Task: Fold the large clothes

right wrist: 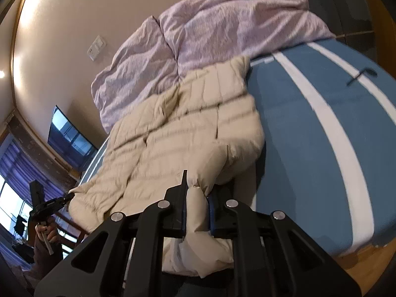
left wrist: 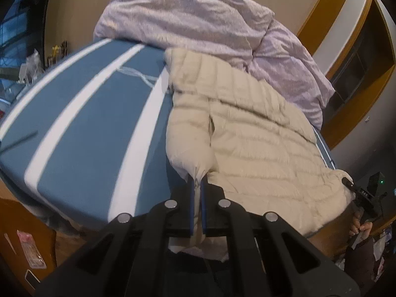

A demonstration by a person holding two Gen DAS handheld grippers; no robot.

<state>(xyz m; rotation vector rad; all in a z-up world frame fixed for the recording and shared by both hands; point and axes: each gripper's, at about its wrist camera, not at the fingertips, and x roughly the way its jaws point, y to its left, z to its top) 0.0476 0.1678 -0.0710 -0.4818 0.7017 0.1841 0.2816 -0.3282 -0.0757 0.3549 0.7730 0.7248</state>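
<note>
A cream quilted puffer jacket (left wrist: 247, 123) lies spread on the blue-and-white striped bed (left wrist: 86, 123). In the left wrist view my left gripper (left wrist: 197, 178) is shut on a bunched fold at the jacket's near left edge. My right gripper (left wrist: 347, 182) shows at the far right, clamped on the jacket's other near corner. In the right wrist view the right gripper (right wrist: 196, 188) is shut on a puffy fold of the jacket (right wrist: 173, 128), and the left gripper (right wrist: 68, 196) pinches the corner at the left. The pinched corners are raised off the bed.
A crumpled lilac duvet (left wrist: 198, 19) (right wrist: 222, 24) is heaped behind the jacket. A thin dark object (right wrist: 361, 74) lies on the striped sheet (right wrist: 309, 136). A wall screen (right wrist: 69, 138) hangs at left. The person's hand (right wrist: 47, 232) holds the left gripper's handle. The wooden bed frame (left wrist: 14, 222) runs below.
</note>
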